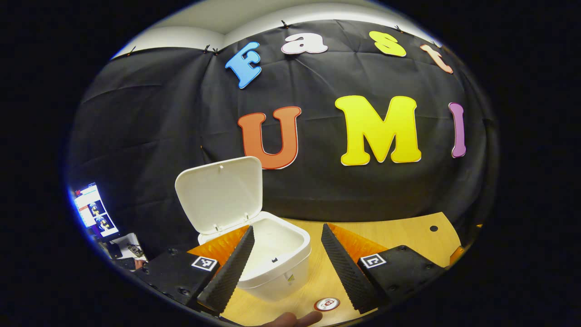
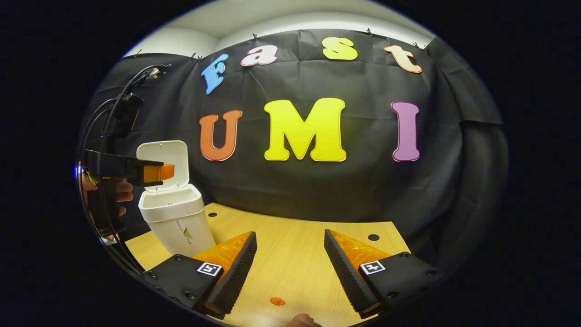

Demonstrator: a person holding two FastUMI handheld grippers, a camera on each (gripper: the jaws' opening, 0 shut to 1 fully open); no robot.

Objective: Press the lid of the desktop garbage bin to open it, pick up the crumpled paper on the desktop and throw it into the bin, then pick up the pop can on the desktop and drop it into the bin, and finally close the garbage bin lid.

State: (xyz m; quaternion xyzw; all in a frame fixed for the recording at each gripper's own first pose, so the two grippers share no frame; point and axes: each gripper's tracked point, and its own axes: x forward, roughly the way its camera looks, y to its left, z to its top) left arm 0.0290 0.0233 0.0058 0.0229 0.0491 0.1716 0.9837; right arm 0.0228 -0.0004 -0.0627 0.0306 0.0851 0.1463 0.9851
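Your left tongs [image 1: 287,268] were released, with a wide gap between the two fingers and nothing held. They hung above the white garbage bin [image 1: 277,261], which stood on the wooden surface [image 1: 399,236] close to the black cloth wall. The lid [image 1: 220,193] of the bin was up and leaned back toward the wall, so the inside was open to see. I could see only a small dark mark on the inner wall, and I could not tell if something lay at the bottom. At the lower edge of the left gripper view, between the fingers, there was the round top of the pop can [image 1: 327,304], standing on the surface just in front of the bin. A fingertip [image 1: 295,319] showed just beside it. Far to the left there was a lit screen [image 1: 94,212].

Your right tongs [image 2: 290,272] were also released and empty, low over the surface. A small orange scrap [image 2: 277,300] lay on the wood between their fingers; I could not tell what it was. In the right gripper view the bin [image 2: 174,218] stood to the left with its lid [image 2: 165,161] raised. The other gripper [image 2: 154,172] hung above the bin's opening, in front of the lid, held by your hand [image 2: 119,193], with cables going up from it.
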